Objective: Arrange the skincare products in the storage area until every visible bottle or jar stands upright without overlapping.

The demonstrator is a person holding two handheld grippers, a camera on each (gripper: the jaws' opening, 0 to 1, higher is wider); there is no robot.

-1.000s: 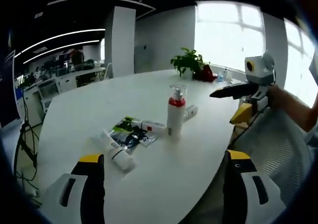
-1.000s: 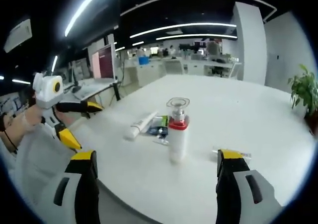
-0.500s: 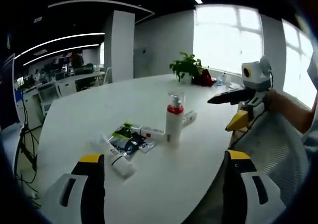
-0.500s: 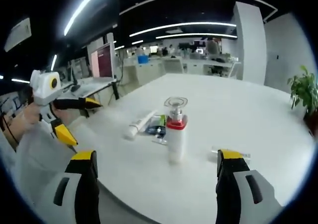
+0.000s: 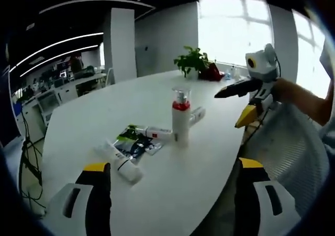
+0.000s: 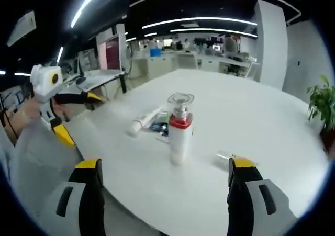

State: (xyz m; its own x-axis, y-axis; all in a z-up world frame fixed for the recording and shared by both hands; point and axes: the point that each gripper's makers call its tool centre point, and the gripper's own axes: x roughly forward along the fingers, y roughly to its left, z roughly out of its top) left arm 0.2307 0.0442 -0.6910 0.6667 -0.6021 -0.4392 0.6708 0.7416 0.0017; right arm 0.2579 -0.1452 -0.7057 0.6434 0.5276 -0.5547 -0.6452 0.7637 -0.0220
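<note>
Reading progress as barely begun: one pump bottle (image 5: pixel 180 119) with a red collar stands upright mid-surface (image 5: pixel 104 105), while a white tube (image 5: pixel 121 160), a smaller tube (image 5: pixel 154 133) and flat sachets (image 5: pixel 135 144) lie beside it, some overlapping. Left tool (image 5: pixel 171 194) is spread wide with nothing between its jaws. Right tool (image 6: pixel 163 191) is equally wide apart and empty, well short of the bottle.

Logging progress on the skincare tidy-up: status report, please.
Both tools open, empty, off the table. Pump bottle upright; tubes and sachets lying flat beside it. Nothing in the way.
</note>
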